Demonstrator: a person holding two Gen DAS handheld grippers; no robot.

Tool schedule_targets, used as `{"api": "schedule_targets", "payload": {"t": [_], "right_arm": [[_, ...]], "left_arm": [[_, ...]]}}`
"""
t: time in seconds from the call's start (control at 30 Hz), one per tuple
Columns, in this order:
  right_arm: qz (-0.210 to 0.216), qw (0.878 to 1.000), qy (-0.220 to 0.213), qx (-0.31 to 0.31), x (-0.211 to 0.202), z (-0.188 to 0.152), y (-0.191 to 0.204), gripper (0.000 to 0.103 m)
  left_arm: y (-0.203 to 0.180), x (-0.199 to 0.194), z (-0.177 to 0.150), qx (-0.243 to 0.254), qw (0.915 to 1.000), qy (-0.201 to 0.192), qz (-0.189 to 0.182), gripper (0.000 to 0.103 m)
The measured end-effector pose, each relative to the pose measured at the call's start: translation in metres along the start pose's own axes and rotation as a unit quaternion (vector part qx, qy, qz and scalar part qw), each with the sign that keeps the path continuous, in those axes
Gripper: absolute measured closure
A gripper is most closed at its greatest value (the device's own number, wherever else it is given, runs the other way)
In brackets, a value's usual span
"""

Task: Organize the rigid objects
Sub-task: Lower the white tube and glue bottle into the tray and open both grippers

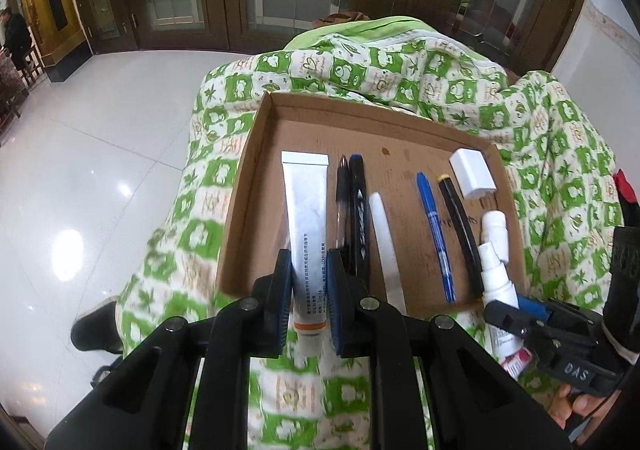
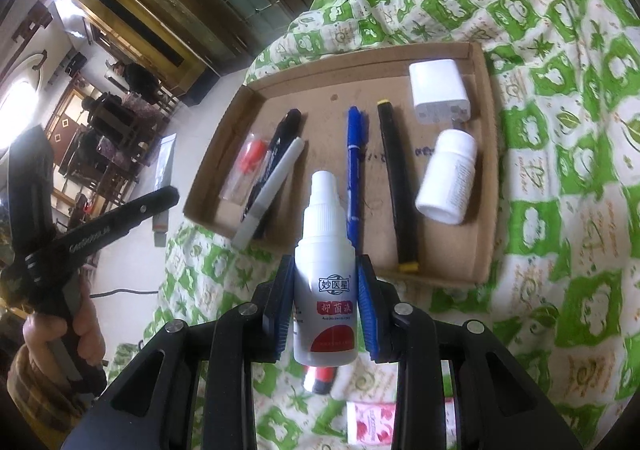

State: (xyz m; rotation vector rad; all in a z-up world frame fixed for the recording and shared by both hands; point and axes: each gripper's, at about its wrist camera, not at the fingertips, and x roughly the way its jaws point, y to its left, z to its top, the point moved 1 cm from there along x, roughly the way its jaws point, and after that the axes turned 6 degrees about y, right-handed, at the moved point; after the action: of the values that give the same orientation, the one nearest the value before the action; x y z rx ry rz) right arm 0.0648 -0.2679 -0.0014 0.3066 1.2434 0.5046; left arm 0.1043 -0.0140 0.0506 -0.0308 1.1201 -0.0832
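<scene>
My left gripper (image 1: 309, 262) is shut on a silver ointment tube (image 1: 306, 210), which hangs over the left part of a shallow cardboard tray (image 1: 256, 154). In the tray lie a black pen (image 1: 341, 190), a black marker (image 1: 359, 210), a white strip (image 1: 386, 246), a blue pen (image 1: 434, 230), a black stick (image 1: 460, 230), a white charger (image 1: 472, 172) and a white pill bottle (image 2: 448, 178). My right gripper (image 2: 325, 266) is shut on a small white spray bottle (image 2: 326, 290) with a red label, just before the tray's near edge (image 2: 360, 270).
The tray rests on a rumpled green-and-white blanket (image 2: 560, 130). A red-and-white item (image 2: 320, 378) and a pink packet (image 2: 368, 422) lie on the blanket beneath my right gripper. White tiled floor (image 1: 80, 170) drops away to the left. People sit far off.
</scene>
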Motion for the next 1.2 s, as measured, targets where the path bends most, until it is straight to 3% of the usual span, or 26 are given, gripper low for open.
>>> {"api": "schedule_targets", "payload": {"t": [0.43,0.7,0.9,1.07,1.2], "right_arm": [[0.001,1.000,0.016,0.010,0.032,0.036,0.003,0.076],[-0.008,1.000,0.030,0.001,0.056,0.048,0.007,0.076],[-0.002,1.000,0.021,-0.007,0.066,0.054,0.010,0.076],[-0.002,1.000,0.001,-0.009,0.055,0.054,0.012,0.062],[0.006,1.000,-0.007,0.000,0.037,0.047,0.010,0.061]], "left_arm": [[0.003,0.056,0.056,0.031,0.9981,0.036,0.039,0.089],[0.006,0.089,0.065,0.040,0.9963,0.055,0.052,0.089],[0.009,0.088,0.071,0.037,0.9964,0.047,0.060,0.089],[0.012,0.078,0.068,0.026,0.9973,0.045,0.051,0.081],[0.012,0.053,0.053,0.012,0.9989,0.030,0.035,0.081]]}}
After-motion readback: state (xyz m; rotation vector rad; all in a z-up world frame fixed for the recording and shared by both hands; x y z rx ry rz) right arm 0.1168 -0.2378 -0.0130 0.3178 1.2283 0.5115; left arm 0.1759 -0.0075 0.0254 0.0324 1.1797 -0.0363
